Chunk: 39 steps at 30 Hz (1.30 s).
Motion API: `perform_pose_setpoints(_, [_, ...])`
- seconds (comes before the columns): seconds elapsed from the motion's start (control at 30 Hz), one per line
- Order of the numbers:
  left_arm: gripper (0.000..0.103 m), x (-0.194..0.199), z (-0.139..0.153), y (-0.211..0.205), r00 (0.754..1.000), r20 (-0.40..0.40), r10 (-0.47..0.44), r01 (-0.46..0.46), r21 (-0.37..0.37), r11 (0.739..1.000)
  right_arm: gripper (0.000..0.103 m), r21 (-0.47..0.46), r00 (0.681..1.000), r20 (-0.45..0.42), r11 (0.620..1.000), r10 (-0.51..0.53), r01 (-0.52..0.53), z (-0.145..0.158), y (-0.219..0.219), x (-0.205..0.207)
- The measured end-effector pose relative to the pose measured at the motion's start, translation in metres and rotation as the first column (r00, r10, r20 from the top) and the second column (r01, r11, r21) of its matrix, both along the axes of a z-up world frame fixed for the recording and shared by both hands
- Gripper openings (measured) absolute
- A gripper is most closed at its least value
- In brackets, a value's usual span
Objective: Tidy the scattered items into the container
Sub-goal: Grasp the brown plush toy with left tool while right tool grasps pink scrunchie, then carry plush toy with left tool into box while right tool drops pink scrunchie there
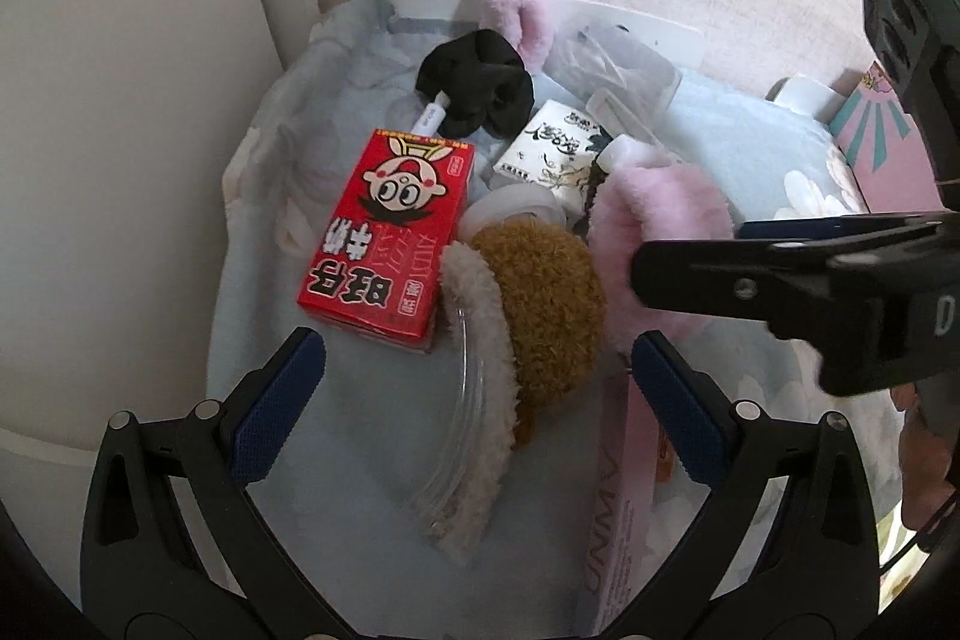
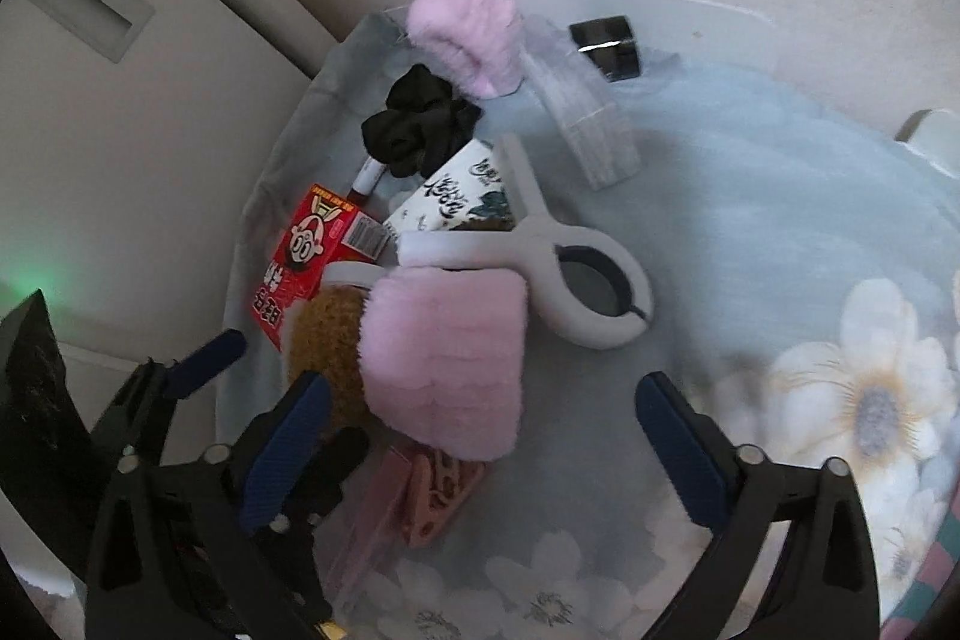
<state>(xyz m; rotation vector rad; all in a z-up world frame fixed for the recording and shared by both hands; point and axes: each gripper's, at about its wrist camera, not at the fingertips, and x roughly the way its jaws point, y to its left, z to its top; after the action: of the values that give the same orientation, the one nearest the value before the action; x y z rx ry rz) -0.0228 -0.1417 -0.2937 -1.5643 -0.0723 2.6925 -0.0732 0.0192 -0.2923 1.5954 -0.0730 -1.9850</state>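
Note:
A pile of items lies on a pale blue cloth (image 1: 360, 430) over a white container (image 1: 648, 22). It holds a red milk carton (image 1: 390, 232), a brown and cream plush headband (image 1: 540, 304), a pink fluffy headband (image 2: 444, 370), a black scrunchie (image 1: 474, 88), a white printed pack (image 1: 552, 148) and a large white clip (image 2: 576, 280). My left gripper (image 1: 477, 400) is open and empty above the brown headband. My right gripper (image 2: 480, 430) is open and empty around the pink headband's lower end. It shows side-on in the left wrist view (image 1: 780, 280).
A pink box (image 1: 618, 508) and a pink leopard clip (image 2: 444, 490) lie at the near edge. A clear packet (image 2: 588, 124) and a black clip (image 2: 606, 40) lie at the back. White walls stand behind and to the left. A floral cloth (image 2: 840, 400) spreads right.

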Motion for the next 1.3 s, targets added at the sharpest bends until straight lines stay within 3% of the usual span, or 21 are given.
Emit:
perform_pose_setpoints(0.07, [0.091,0.001,-0.002,0.000,1.000,0.001,-0.003,0.003,0.007,1.000,0.090,-0.009,1.000,0.014,1.000,0.004,-0.004,-0.003,-0.004,0.000])
perform_pose_setpoints(0.2, [0.070,0.002,-0.008,-0.004,1.000,0.015,0.011,-0.012,0.030,0.999,0.063,-0.032,0.999,0.037,0.999,0.018,-0.017,-0.007,-0.011,0.002])
perform_pose_setpoints(0.27, [0.064,0.002,-0.010,-0.006,1.000,0.017,0.014,-0.015,0.058,0.998,0.058,-0.047,0.999,0.043,0.999,0.019,-0.017,-0.008,-0.012,0.003])
perform_pose_setpoints(0.4, [0.037,0.004,-0.008,-0.006,1.000,0.005,0.000,-0.001,0.109,0.994,0.047,-0.046,0.999,0.035,0.999,0.020,-0.019,-0.005,-0.013,0.006])
perform_pose_setpoints(0.87, [0.033,0.007,0.005,-0.008,1.000,-0.001,0.005,-0.005,0.158,0.987,0.042,-0.028,0.996,-0.085,0.999,0.023,-0.025,0.029,-0.012,0.034])
perform_pose_setpoints(1.17, [0.033,0.013,0.053,-0.002,0.998,-0.057,0.009,0.000,0.161,0.987,0.042,-0.044,0.991,-0.133,0.999,-0.017,0.011,0.069,0.019,0.033])
perform_pose_setpoints(1.3, [0.033,0.019,0.086,0.005,0.995,-0.098,-0.001,0.014,0.137,0.990,0.042,-0.084,0.987,-0.151,0.996,-0.048,0.036,0.089,0.038,0.033])
